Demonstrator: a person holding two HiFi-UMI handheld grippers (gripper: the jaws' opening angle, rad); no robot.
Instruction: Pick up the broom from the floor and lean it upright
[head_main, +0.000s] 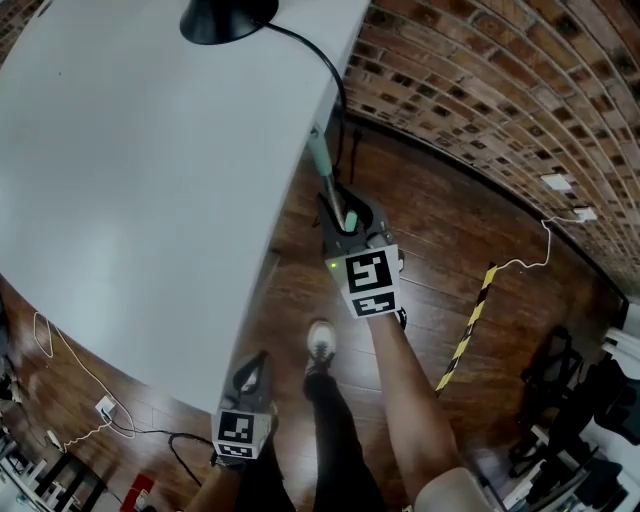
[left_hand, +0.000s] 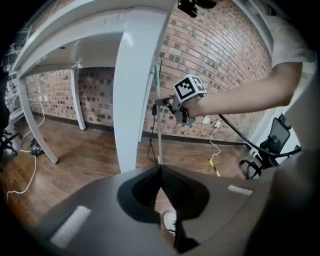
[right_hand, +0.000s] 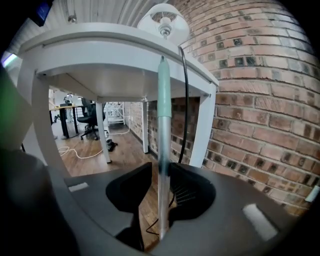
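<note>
Your right tool stands open around the broom handle: probably light, stiff, slick; grip mid-shaft. Left tool closed, empty.

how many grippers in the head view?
2: left gripper at the bottom, beside the white table edge; right gripper mid-frame, with the broom handle between its jaws. None seem hidden.

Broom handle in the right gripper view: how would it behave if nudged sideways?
The broom handle looks a thin, straight pole: probably stiff and light. Standing nearly upright with just its top by the table edge, it would likely slide along and topple. Its smooth shaft could slip through the slack jaws of the right gripper.
</note>
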